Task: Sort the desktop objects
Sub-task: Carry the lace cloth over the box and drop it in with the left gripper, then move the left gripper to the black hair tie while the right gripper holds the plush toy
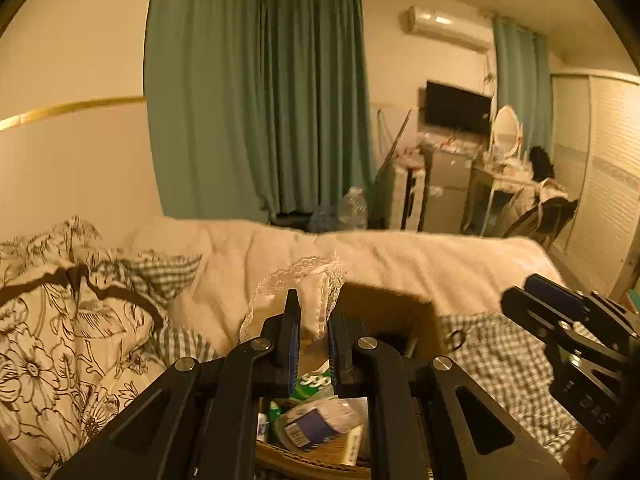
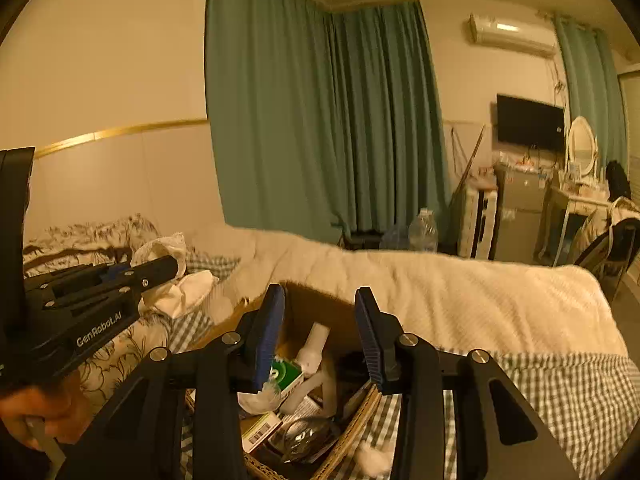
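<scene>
My left gripper (image 1: 314, 306) is shut on a small white cloth piece with a lace edge (image 1: 316, 288), held up over an open cardboard box (image 1: 392, 312). In the right wrist view the left gripper (image 2: 170, 266) comes in from the left with the white cloth (image 2: 180, 292) bunched at its tip. The right gripper (image 2: 319, 296) hangs open above the box (image 2: 312, 304), with nothing between its blue pads. Inside the box lie a green packet (image 2: 286, 372), a white bottle (image 2: 314, 344) and several other small items. The right gripper (image 1: 528, 292) also shows at the right edge of the left wrist view.
The box rests on a bed with a checked sheet (image 2: 560, 392), a thick cream blanket (image 2: 460, 292) behind it and a floral pillow (image 1: 60, 340) to the left. A hand (image 2: 44, 412) grips the left tool. Green curtains (image 2: 320, 120) and a cluttered dresser (image 2: 576, 196) stand beyond.
</scene>
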Demonstrator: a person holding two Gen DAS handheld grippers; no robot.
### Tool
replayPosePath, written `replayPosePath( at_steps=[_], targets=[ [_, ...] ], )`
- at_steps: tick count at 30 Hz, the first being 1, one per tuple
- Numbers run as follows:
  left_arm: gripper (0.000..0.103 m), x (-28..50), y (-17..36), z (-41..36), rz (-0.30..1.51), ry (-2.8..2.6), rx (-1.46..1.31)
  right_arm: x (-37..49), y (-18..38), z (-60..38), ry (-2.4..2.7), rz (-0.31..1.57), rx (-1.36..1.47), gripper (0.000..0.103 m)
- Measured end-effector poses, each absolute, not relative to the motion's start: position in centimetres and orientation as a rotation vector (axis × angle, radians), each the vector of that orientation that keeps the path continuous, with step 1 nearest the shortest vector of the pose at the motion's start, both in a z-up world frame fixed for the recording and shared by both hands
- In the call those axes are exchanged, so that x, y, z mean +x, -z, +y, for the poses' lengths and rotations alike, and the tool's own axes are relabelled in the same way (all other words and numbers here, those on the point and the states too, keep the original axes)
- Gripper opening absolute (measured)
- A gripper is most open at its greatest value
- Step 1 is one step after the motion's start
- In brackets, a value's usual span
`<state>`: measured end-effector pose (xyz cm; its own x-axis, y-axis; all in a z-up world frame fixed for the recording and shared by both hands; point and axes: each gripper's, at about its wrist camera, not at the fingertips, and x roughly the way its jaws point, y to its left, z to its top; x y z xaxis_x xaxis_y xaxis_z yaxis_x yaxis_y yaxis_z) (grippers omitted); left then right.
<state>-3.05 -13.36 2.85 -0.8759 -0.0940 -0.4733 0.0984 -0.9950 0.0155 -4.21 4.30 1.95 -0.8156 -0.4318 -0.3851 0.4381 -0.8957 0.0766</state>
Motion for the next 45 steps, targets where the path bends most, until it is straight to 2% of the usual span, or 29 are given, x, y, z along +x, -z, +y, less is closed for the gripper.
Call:
replayPosePath(
  at_steps=[6,11,12,13,14,16,23,31,42,44,45],
  targets=[
    [0.012,-6.4,1.5,-14.1,0.013,2.905,0.932,-6.3,2.3,4.6,2.620,0.065,0.713,0.036],
    [0.019,-8.1,4.8,-13.5,0.006,2.860,1.054,-7.8,6.0,7.2,2.651,0.070,0.874,0.038],
    [0.024,-8.5,5.4,-13.5,0.007,2.848,1.071,-8.2,6.9,7.9,2.651,0.071,0.917,0.040],
    [0.036,-8.8,5.9,-13.5,0.005,2.832,1.092,-8.6,7.8,8.4,2.651,0.075,0.966,0.045],
    [0.057,-9.2,6.4,-13.5,0.005,2.817,1.108,-9.0,8.5,8.8,2.647,0.077,1.007,0.050],
    [0.074,-9.6,7.0,-13.7,0.032,2.794,1.105,-9.5,10.4,9.8,2.626,0.073,1.097,0.054],
    [0.097,-10.8,8.3,-13.4,0.018,2.739,1.090,-10.1,16.7,12.0,2.570,0.009,1.322,0.056],
    [0.100,-11.4,8.5,-13.0,0.037,2.729,1.058,-10.5,18.9,11.8,2.511,-0.048,1.377,0.062],
    [0.100,-11.3,5.8,-9.3,0.063,2.851,0.948,-11.2,24.0,10.8,2.375,-0.043,1.597,0.063],
    [0.100,-11.4,5.2,-8.2,0.040,2.871,0.933,-11.0,24.0,10.9,2.373,-0.042,1.598,0.045],
    [0.100,-11.4,4.9,-7.7,0.030,2.881,0.927,-10.9,23.8,11.0,2.371,-0.044,1.592,0.045]
  ],
)
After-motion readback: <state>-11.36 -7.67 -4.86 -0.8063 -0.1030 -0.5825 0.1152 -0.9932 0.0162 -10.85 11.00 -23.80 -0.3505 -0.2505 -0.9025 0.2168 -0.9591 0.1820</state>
